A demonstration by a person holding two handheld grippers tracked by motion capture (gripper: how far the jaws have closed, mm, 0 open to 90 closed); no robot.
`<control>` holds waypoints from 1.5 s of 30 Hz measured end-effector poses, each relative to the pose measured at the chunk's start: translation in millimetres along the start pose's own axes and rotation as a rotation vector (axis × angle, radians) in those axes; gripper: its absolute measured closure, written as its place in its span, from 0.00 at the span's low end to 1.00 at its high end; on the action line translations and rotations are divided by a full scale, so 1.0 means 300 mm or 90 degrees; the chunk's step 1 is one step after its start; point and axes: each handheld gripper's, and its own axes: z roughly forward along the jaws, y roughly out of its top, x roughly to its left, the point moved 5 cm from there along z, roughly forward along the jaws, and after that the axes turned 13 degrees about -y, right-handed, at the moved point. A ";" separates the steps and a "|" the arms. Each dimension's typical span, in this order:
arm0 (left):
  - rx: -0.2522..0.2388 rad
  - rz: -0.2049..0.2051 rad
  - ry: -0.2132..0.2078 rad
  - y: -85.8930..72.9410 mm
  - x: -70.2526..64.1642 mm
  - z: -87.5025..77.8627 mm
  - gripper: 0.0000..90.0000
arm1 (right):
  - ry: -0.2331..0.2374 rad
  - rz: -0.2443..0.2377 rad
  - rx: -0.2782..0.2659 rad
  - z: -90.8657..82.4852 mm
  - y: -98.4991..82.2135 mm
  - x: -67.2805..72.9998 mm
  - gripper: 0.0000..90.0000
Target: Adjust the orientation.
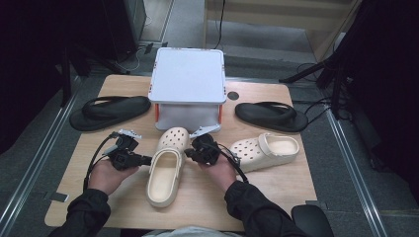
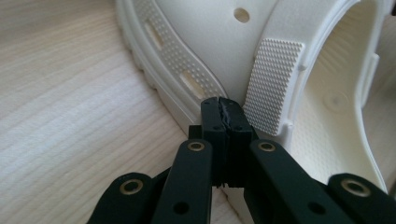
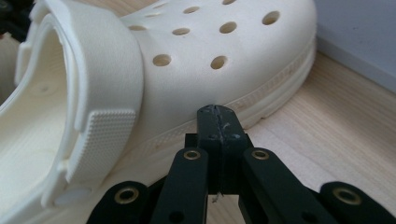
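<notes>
Currently both tongs, left [image 1: 146, 160] and right [image 1: 188, 153], sit fully closed, empty, flanking the cream perforated foam clog [image 1: 165, 170]; push evenly from both sides.

A cream clog [image 2: 205, 51] of matt, foam-like plastic, its strap end stippled with fine raised dots, lies on a pale table [image 2: 70, 116] of smooth wood grain; matt black plastic fingers [image 3: 208, 123] carry brass-coloured metal rivets, beside matt black flip-flops [image 1: 109, 111].
</notes>
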 end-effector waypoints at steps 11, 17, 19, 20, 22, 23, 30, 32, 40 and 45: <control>-0.018 0.007 0.003 0.010 0.005 -0.045 0.75 | 0.030 -0.003 -0.012 -0.021 0.009 -0.018 0.90; -0.043 -0.001 0.007 0.014 0.014 -0.074 0.54 | 0.049 -0.008 -0.014 -0.050 0.000 -0.036 0.80; -0.049 -0.004 0.005 0.013 0.015 -0.080 0.51 | 0.060 -0.009 -0.020 -0.063 -0.002 -0.042 0.76; -0.048 -0.002 0.007 0.012 0.020 -0.081 0.48 | 0.068 -0.006 -0.024 -0.070 -0.002 -0.045 0.76; -0.044 -0.005 0.007 0.008 0.024 -0.078 0.45 | 0.085 -0.003 -0.036 -0.091 -0.002 -0.052 0.73; -0.043 -0.005 0.010 0.007 0.025 -0.077 0.45 | 0.086 -0.005 -0.038 -0.095 -0.003 -0.055 0.72; -0.050 -0.005 0.010 0.016 0.035 -0.087 0.42 | 0.100 -0.020 -0.053 -0.129 -0.021 -0.075 0.64; -0.050 0.000 0.012 0.020 0.039 -0.087 0.42 | 0.094 -0.031 -0.066 -0.142 -0.029 -0.082 0.64; -0.044 0.004 0.011 0.037 0.046 -0.082 0.41 | 0.094 -0.020 -0.077 -0.204 -0.034 -0.108 0.64; -0.049 0.014 0.019 0.055 0.050 -0.082 0.41 | 0.085 -0.036 -0.063 -0.233 -0.056 -0.125 0.62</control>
